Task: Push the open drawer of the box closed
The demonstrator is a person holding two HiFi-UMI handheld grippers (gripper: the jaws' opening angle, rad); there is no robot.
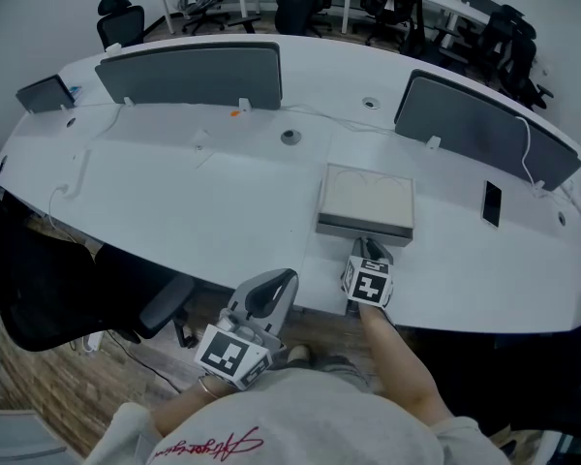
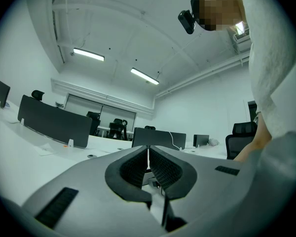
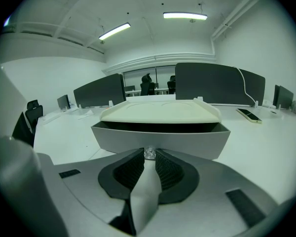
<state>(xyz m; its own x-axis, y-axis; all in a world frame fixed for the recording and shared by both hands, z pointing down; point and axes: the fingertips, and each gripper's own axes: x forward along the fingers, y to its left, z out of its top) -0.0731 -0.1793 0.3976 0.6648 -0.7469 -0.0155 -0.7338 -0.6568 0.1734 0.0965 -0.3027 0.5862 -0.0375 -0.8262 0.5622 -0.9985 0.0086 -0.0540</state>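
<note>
The white table (image 1: pixel 174 182) carries the box (image 1: pixel 366 194) close to its near edge, right of the middle. The drawer (image 1: pixel 365 229) stands a little way out of the box, toward that edge.

The right gripper (image 1: pixel 370 248) is at the drawer front. Its fingers are drawn almost together, and the small clear knob (image 3: pixel 149 153) sits pinched between their tips. The left gripper (image 1: pixel 271 289) hangs off the table, beyond the near edge and by the person's body. Its fingers are closed on nothing.

The step in hand looks like the push itself, made or about to be made, since the drawer is not yet flush. The next move likely calls for a straight, level shove away from the near edge. The box looks light and nothing braces it, so it may slide instead of the drawer.

The head view shows how little the drawer sticks out and how idle the left gripper is. Only the right gripper view shows the knob and the dark gap above the drawer front. The left gripper view shows neither box nor drawer, only dividers (image 2: pixel 54 122), ceiling and a sleeve.
</note>
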